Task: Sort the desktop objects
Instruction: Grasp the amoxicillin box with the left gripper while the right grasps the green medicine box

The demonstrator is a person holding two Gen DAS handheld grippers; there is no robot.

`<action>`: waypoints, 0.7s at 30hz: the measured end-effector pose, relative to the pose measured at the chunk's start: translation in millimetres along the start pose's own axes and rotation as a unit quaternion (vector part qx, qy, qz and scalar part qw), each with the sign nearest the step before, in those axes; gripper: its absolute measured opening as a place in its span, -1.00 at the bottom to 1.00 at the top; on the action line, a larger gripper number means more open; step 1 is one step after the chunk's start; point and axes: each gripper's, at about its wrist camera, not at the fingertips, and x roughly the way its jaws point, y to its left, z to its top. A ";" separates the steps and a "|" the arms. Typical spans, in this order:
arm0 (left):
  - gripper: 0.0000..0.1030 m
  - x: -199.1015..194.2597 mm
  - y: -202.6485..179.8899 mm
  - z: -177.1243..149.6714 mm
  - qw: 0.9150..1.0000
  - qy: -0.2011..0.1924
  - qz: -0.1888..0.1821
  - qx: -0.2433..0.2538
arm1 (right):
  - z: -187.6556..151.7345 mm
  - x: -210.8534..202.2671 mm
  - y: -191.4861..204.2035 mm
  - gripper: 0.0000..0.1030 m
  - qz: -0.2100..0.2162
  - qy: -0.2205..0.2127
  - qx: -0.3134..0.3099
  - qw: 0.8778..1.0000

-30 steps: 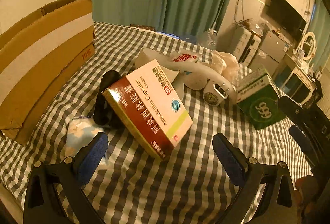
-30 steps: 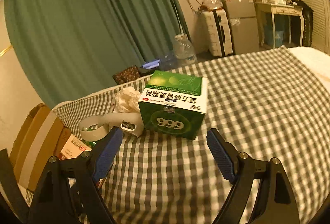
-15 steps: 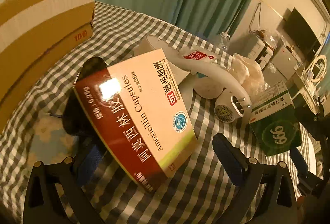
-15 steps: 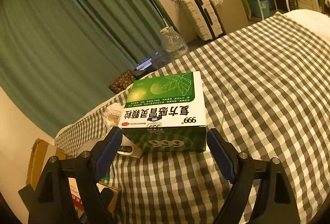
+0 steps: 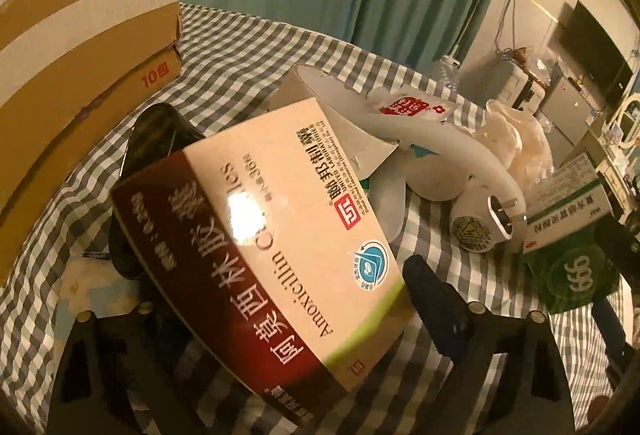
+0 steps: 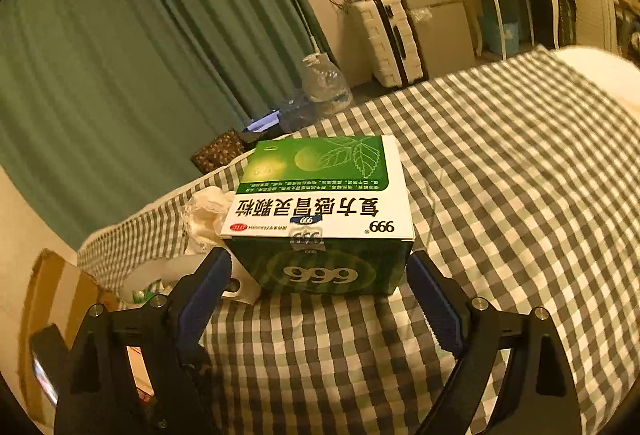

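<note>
A cream and dark red Amoxicillin medicine box [image 5: 276,251] lies tilted on a pile of objects, between the open fingers of my left gripper [image 5: 280,315]; its left fingertip is hidden behind the box. A green and white 999 medicine box [image 6: 328,211] sits on the checked tablecloth, its front corners between the open fingers of my right gripper [image 6: 320,295]. The green box also shows in the left wrist view [image 5: 572,235]. Neither gripper's pads visibly press on a box.
A brown cardboard box [image 5: 80,83] stands at the left. A black case [image 5: 152,155], a white hair dryer with plug [image 5: 472,171], a white packet [image 5: 412,107] and crumpled plastic [image 5: 516,143] lie behind the Amoxicillin box. A tissue pack [image 5: 76,287] lies at the lower left.
Both grippers moved forward. The Amoxicillin box now fills the gap between the left fingers, and the green box has come up between the right fingertips.
</note>
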 end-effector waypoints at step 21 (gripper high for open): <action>-0.20 -39.8 15.8 1.8 0.997 0.038 -0.057 0.023 | -3.4 -13.4 -2.8 0.77 -0.035 -0.010 -0.010 0.999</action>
